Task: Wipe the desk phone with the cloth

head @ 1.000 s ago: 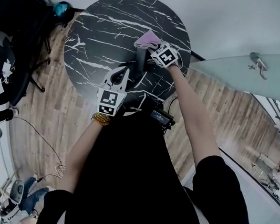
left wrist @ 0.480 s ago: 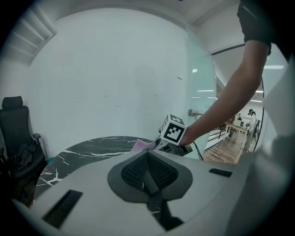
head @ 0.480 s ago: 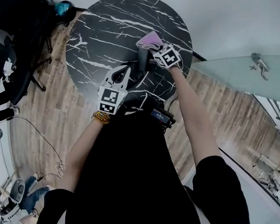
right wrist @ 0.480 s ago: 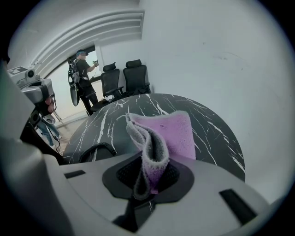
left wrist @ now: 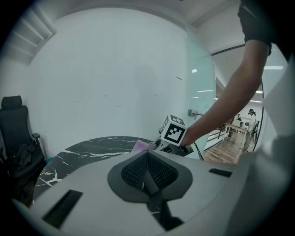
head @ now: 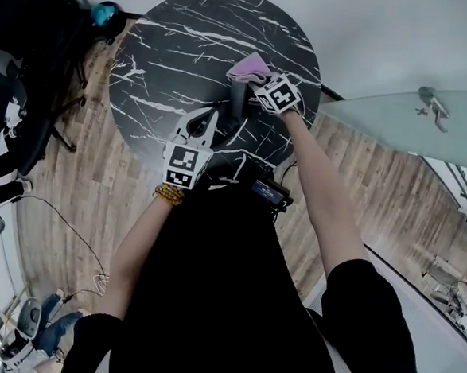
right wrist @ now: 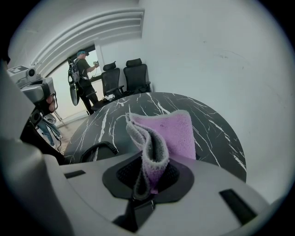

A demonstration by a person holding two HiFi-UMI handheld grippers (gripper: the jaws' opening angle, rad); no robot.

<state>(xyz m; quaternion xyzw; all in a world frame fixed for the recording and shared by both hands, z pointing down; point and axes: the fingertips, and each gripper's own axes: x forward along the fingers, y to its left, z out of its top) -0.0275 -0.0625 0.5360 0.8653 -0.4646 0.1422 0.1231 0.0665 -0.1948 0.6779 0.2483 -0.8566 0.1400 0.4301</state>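
A pink cloth (head: 248, 66) hangs folded from my right gripper (head: 254, 79), which is shut on it over the far right of the round black marble table (head: 171, 50). The right gripper view shows the cloth (right wrist: 170, 133) pinched between the pads, with a coiled phone cord (right wrist: 97, 150) lying to the left. A dark handset (head: 237, 106) lies just below the cloth. The phone body (head: 259, 188) sits at the table's near edge, largely hidden by my torso. My left gripper (head: 205, 117) is left of the handset, jaws closed together (left wrist: 147, 168) with nothing seen between them.
Black office chairs (head: 29, 32) stand left of the table on the wooden floor. A glass partition (head: 397, 121) runs along the right. Cables trail over the floor (head: 71, 234). A person (right wrist: 83, 69) stands by a doorway beyond more chairs (right wrist: 124, 76).
The right gripper and the cloth have shifted a little to the right over the handset. The left gripper has hardly moved.
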